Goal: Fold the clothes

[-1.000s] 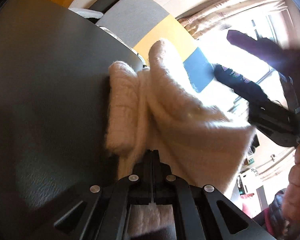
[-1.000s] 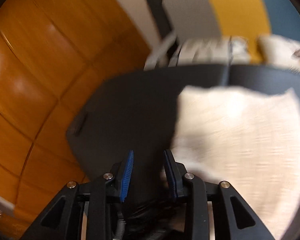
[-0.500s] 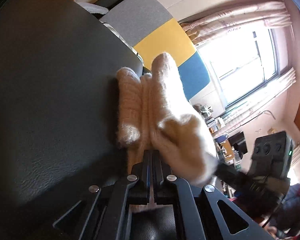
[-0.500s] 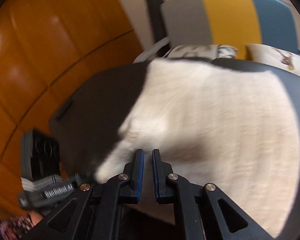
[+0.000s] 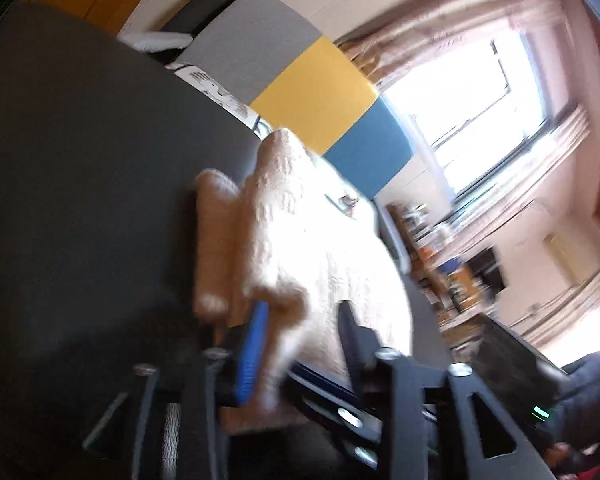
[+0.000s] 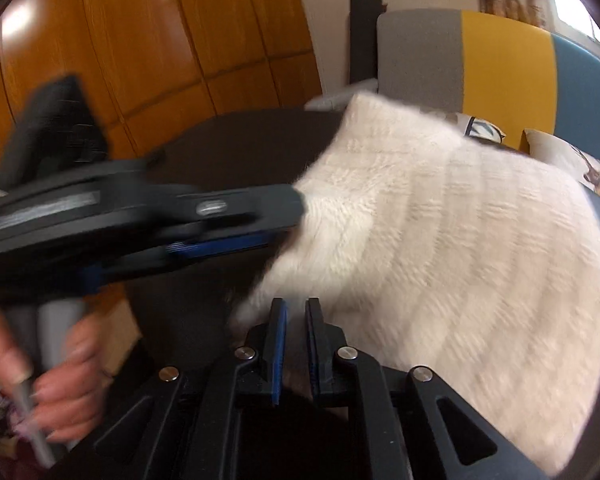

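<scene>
Release at the left gripper [image 5: 302, 320]: jaws clamped shut on the cream knit [image 5: 320, 248] half a second ago, now spread wide with a loose lobe of cloth between them. Right gripper [image 6: 296, 312] drawn in at the knit's near edge, jaws narrow; possibly nipping some fluff, too blurred to tell. Knit lying doubled over on the dark desk [image 5: 80, 200]. Probably one fold just laid down, not necessarily the last.
</scene>
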A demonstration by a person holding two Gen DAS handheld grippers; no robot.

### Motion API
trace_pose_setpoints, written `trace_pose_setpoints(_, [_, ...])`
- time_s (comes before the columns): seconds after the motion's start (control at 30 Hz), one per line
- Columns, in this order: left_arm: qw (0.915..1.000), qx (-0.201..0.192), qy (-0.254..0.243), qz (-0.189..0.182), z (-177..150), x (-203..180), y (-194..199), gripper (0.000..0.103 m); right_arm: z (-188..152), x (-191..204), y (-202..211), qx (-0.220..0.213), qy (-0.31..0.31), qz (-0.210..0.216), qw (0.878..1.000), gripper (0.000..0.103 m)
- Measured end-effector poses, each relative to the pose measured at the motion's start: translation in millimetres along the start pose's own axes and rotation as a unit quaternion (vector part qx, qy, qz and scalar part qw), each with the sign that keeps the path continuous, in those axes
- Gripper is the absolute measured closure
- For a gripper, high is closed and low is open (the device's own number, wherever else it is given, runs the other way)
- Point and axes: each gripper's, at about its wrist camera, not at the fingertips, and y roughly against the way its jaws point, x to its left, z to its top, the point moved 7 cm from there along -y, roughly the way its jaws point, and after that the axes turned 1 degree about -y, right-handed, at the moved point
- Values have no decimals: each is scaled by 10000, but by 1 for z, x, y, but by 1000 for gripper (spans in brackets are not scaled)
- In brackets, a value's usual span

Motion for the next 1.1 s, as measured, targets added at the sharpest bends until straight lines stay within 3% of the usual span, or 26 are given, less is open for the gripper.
trace_pose_setpoints(0.07, [9996,154,-7,240,7,-3,-14,56,-3,-14,30,-293,-146,-259,9991,86])
trace_pose_setpoints(0.1, [9993,230,6,301,11,-6,-21,56,-6,-22,40,-378,-177,-420,9982,79])
trace_pose_setpoints(0.2, [9988,348,-12,355,2,-8,-24,54,-15,-42,46,-287,-59,-809,9963,76])
trace_pose_setpoints(0.3, [9924,452,-526,1018,-4,-10,-32,51,-25,-62,51,-196,59,-1196,9926,76])
trace_pose_setpoints(0.37, [9891,572,-616,1209,-4,-13,-45,56,-31,-76,56,-134,137,-1453,9892,76])
trace_pose_setpoints(0.47, [9937,504,-290,953,-2,-10,-44,79,-41,-95,63,-42,309,-1855,9822,76])
trace_pose_setpoints(0.6, [9948,556,-302,794,-2,-16,-40,90,-45,-96,49,82,1037,-2523,9620,77])
trace_pose_setpoints(0.63, [9949,568,-333,758,-1,-18,-38,92,-44,-95,46,3,1075,-2533,9614,92])
trace_pose_setpoints(0.67, [9954,546,-345,710,0,-22,-34,92,-42,-95,47,-71,1066,-2521,9618,99])
trace_pose_setpoints(0.77, [9976,444,-280,448,16,-30,-23,94,-30,-100,60,-227,762,-2351,9687,100])
trace_pose_setpoints(0.87, [9988,351,-240,250,27,-33,-13,94,-29,-98,71,-320,337,-1827,9821,99])
trace_pose_setpoints(1.03, [9974,518,-122,494,6,-15,-13,94,-37,-102,66,55,215,-1806,9833,98])
trace_pose_setpoints(1.1, [9969,549,51,563,-6,-4,-16,94,-37,-106,70,18,15,-1719,9851,97])
